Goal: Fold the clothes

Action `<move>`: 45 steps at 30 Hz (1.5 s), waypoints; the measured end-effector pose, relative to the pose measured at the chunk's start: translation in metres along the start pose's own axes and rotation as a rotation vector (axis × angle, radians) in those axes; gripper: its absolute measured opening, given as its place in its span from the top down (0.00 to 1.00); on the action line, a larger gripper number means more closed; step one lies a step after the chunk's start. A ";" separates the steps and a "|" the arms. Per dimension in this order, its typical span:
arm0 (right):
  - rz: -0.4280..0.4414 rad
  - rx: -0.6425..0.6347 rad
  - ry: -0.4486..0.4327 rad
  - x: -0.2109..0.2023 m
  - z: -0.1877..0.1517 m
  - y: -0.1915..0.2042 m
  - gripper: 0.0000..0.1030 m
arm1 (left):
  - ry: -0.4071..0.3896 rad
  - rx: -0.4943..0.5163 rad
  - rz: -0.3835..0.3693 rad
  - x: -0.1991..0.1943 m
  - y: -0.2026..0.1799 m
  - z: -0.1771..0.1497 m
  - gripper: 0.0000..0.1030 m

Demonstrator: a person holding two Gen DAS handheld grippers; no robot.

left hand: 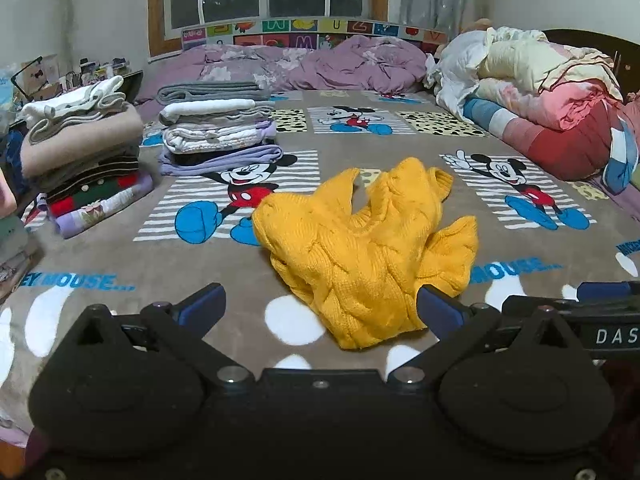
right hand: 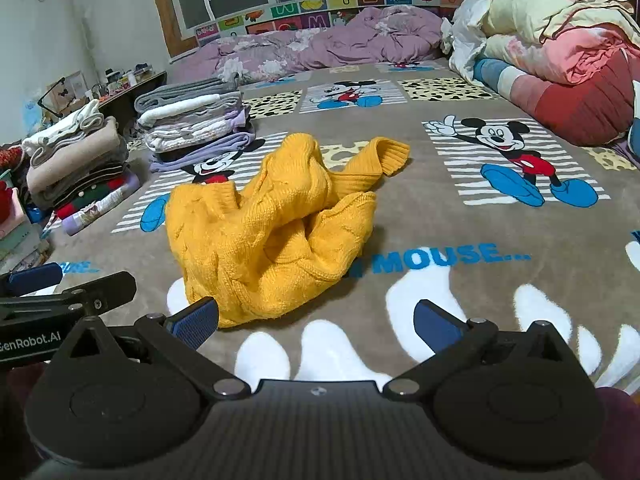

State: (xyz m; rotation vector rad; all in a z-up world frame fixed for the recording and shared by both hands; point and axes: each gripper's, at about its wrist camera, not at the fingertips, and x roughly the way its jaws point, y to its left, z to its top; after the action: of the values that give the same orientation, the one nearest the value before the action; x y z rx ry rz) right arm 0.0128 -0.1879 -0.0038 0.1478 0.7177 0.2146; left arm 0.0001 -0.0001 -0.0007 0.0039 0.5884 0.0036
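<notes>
A yellow cable-knit sweater [left hand: 368,248] lies crumpled on the brown cartoon-mouse blanket [left hand: 352,144], one sleeve cuff [right hand: 394,154] sticking out to the far right. My left gripper [left hand: 320,308] hovers just in front of the sweater's near hem, jaws wide open and nothing between them. In the right wrist view the sweater [right hand: 272,232] sits left of centre. My right gripper [right hand: 316,324] is open too, its left fingertip [right hand: 198,322] close to the near hem, apart from it. Each gripper shows at the edge of the other's view.
Two stacks of folded clothes stand at the left: a nearer one [left hand: 84,152] and a farther one [left hand: 216,124]. A purple duvet [left hand: 320,64] lies along the headboard. Rolled quilts [left hand: 552,92] pile up on the right. A cluttered desk [right hand: 120,84] stands beyond the bed's left edge.
</notes>
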 end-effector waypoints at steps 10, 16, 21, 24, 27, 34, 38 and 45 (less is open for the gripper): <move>0.005 0.002 -0.015 -0.006 0.001 0.001 0.00 | 0.013 -0.016 0.010 -0.002 0.001 0.001 0.00; 0.011 0.001 -0.027 -0.008 0.001 0.002 0.00 | 0.011 -0.019 0.006 -0.003 0.001 0.000 0.00; 0.015 0.000 -0.032 -0.011 0.002 0.003 0.00 | 0.008 -0.020 -0.002 -0.003 0.001 0.000 0.00; 0.017 0.001 -0.033 -0.013 0.001 0.004 0.00 | 0.008 -0.018 -0.006 -0.004 0.000 0.000 0.00; 0.017 0.001 -0.034 -0.013 0.001 0.005 0.00 | 0.007 -0.017 -0.008 -0.005 0.001 -0.001 0.00; 0.020 -0.005 -0.034 -0.014 0.001 0.007 0.00 | 0.009 -0.012 -0.012 -0.004 0.000 -0.001 0.00; 0.021 -0.006 -0.035 -0.014 0.000 0.007 0.00 | 0.008 -0.014 -0.015 -0.005 0.000 0.000 0.00; 0.022 -0.011 -0.033 -0.013 0.001 0.008 0.00 | 0.009 -0.019 -0.016 -0.005 0.000 0.001 0.00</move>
State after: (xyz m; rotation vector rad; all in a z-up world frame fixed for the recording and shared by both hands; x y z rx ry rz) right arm 0.0025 -0.1834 0.0068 0.1491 0.6822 0.2368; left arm -0.0037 -0.0004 0.0025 -0.0198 0.5970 -0.0061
